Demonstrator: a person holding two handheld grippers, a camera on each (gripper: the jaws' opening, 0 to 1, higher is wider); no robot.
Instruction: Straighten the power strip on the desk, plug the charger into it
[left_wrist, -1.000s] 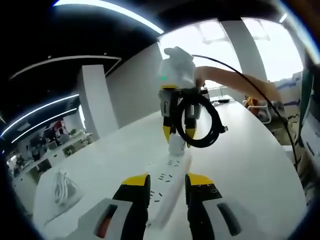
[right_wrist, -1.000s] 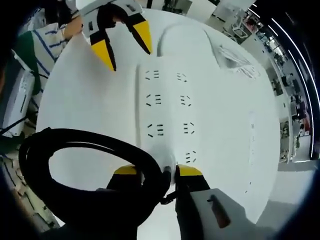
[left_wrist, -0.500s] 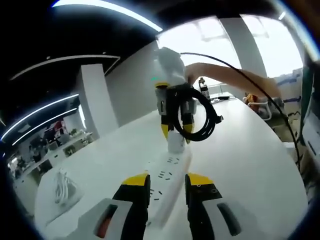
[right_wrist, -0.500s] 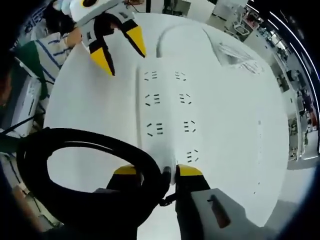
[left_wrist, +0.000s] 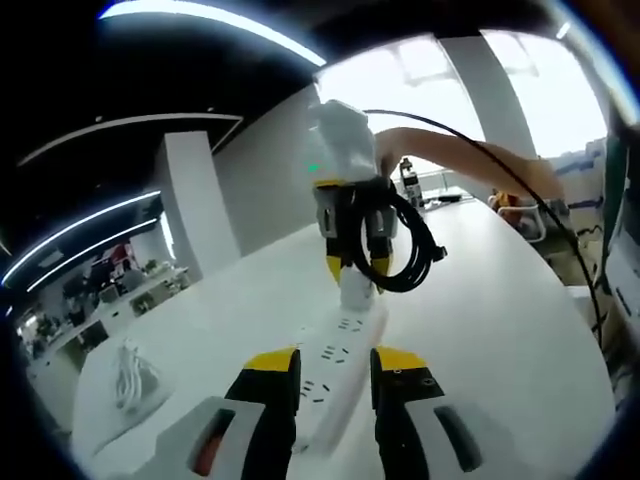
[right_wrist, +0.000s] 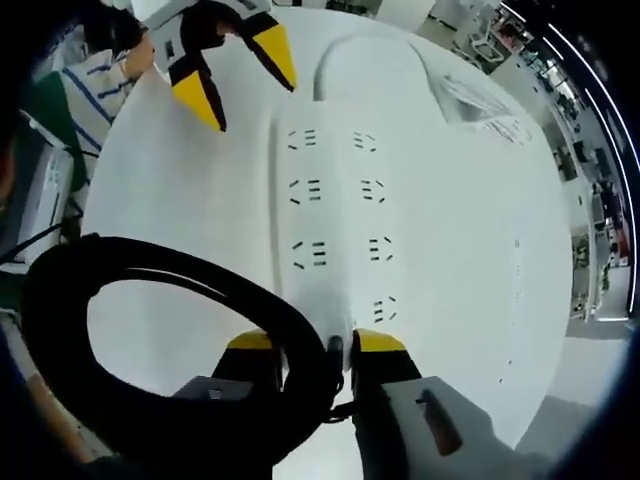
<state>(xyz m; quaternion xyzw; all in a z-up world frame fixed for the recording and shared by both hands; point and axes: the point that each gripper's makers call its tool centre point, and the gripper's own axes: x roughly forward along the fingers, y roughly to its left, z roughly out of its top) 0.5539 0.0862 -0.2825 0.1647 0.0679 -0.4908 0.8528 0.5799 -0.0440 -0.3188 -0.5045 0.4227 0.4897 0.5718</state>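
Note:
A white power strip (right_wrist: 335, 200) with two rows of sockets lies flat on the white desk (right_wrist: 180, 230). In the left gripper view the power strip (left_wrist: 340, 370) runs away from between my own jaws. My left gripper (left_wrist: 335, 362) is open and hovers over the strip's near end; in the right gripper view the left gripper (right_wrist: 235, 75) sits beside the strip's far corner. My right gripper (right_wrist: 317, 345) is shut on the white charger (left_wrist: 355, 288), which hangs just over the strip's other end. The charger's black cable (right_wrist: 150, 290) is coiled in a loop beside the jaws.
A clear bag holding a white cable (left_wrist: 130, 375) lies on the desk to one side. The strip's own white cord (right_wrist: 335, 55) curves off past its end. A person's arm (left_wrist: 470, 160) reaches in behind the right gripper. Bottles (left_wrist: 405, 180) stand at the desk's far end.
The right gripper with the charger has barely shifted over the strip's end. In the right gripper view the left gripper has drifted a little further off.

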